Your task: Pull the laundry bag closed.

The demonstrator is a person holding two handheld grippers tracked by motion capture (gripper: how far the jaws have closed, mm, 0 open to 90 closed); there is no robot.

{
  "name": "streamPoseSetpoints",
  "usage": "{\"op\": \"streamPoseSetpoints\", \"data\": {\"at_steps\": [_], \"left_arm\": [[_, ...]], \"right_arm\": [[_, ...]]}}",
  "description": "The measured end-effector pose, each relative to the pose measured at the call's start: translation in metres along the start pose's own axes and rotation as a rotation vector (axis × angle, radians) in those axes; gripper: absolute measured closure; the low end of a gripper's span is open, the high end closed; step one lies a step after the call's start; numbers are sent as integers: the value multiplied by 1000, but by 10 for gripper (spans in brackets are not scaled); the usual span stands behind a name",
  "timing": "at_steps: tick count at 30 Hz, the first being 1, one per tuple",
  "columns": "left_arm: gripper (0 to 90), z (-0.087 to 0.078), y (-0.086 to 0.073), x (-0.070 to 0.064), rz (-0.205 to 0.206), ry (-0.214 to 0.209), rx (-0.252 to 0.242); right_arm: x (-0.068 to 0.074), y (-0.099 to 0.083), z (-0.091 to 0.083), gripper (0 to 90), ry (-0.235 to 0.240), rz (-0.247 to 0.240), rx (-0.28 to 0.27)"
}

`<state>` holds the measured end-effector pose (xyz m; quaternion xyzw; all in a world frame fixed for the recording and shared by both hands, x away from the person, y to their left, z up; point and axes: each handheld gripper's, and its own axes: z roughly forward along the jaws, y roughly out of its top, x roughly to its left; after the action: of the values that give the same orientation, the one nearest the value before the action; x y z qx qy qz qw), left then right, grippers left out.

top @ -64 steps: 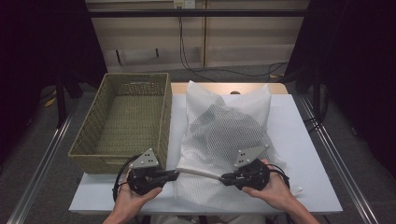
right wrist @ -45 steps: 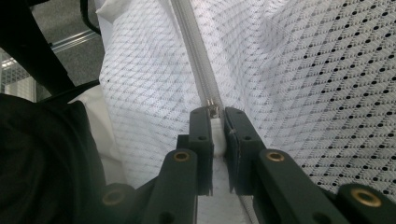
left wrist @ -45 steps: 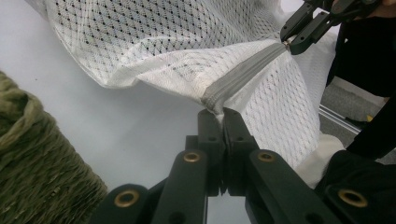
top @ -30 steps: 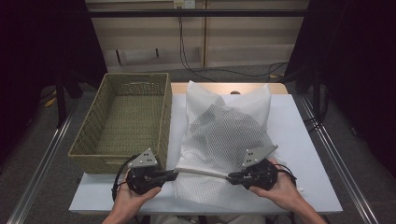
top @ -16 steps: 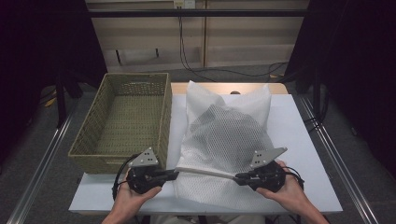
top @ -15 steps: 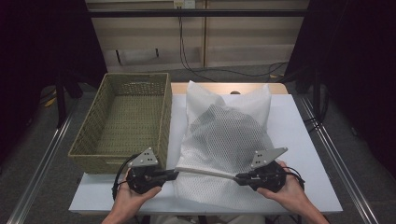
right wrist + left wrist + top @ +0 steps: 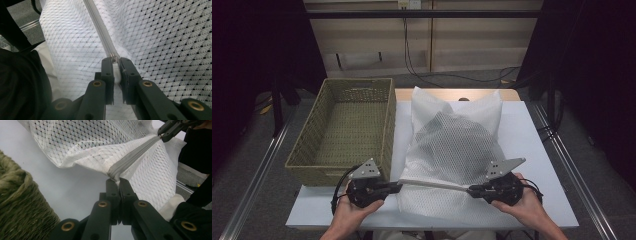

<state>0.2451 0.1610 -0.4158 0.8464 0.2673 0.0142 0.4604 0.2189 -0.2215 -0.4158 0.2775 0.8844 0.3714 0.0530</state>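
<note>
A white mesh laundry bag (image 7: 457, 150) lies in the middle of the white table (image 7: 542, 135), with dark contents showing through the mesh. Its grey zipper (image 7: 434, 184) runs taut along the near edge between the two grippers. My left gripper (image 7: 398, 187) is shut on the zipper's left end (image 7: 115, 173). My right gripper (image 7: 472, 190) is shut on the white zipper pull (image 7: 116, 71), with the metal slider (image 7: 113, 58) just past its jaws. In the left gripper view the right gripper (image 7: 162, 135) shows at the zipper's far end.
A woven olive basket (image 7: 346, 127) stands empty at the left of the table, close to my left gripper; its rim (image 7: 22, 202) shows in the left gripper view. A metal rail (image 7: 572, 170) runs along the table's right side. Cables (image 7: 442, 75) lie on the floor beyond.
My right gripper has moved to the right along the zipper, carrying the pull with it. The left gripper has stayed in place on the zipper's end.
</note>
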Motion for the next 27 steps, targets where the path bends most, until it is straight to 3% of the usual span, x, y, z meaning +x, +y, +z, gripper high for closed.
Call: {"op": "streamPoseSetpoints", "data": {"at_steps": [27], "left_arm": [[881, 0, -1, 1, 0, 8, 7]], "right_arm": [[-2, -9, -5, 818, -27, 16, 9]]}}
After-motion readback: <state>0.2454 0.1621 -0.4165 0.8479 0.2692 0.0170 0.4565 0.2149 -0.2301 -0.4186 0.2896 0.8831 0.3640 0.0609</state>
